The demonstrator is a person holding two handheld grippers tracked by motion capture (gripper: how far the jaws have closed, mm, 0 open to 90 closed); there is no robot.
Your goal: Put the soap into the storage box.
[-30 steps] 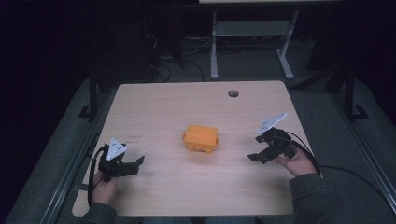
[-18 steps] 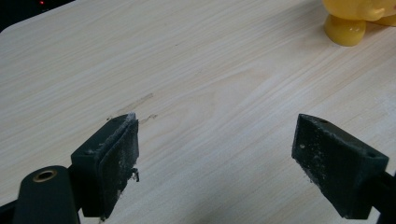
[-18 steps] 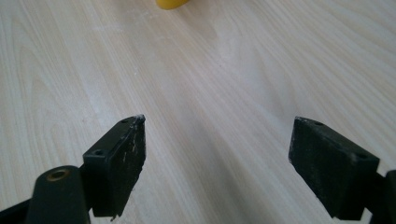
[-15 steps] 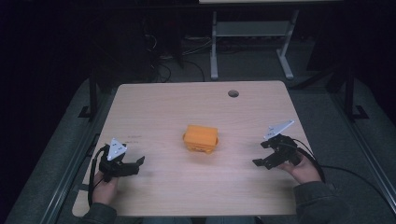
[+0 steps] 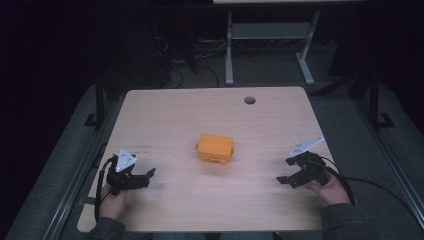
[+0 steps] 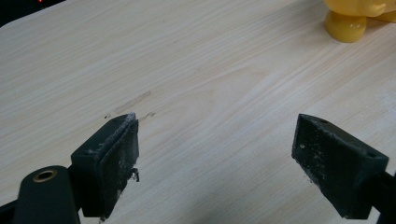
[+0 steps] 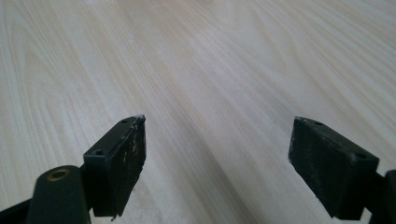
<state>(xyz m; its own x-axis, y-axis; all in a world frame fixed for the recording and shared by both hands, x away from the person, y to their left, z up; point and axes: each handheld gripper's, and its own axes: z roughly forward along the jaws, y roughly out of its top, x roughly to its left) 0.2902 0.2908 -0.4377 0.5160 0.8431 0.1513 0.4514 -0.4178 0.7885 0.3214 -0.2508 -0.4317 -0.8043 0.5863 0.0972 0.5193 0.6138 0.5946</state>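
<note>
Tools apart, box untouched at mid-desk.

My left tool (image 5: 142,177) rests near the desk (image 5: 175,110) edge, jaws apart. The orange box (image 5: 216,148) sits between us, well apart from both. My right tool (image 5: 290,171), jaws also wide, has drifted outward and lower, so no reach has begun. My left gripper view catches the box's yellow foot (image 6: 345,25); the right one shows bare wood.

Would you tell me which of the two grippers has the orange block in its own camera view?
The left gripper: the orange block shows at its view's top right.
</note>
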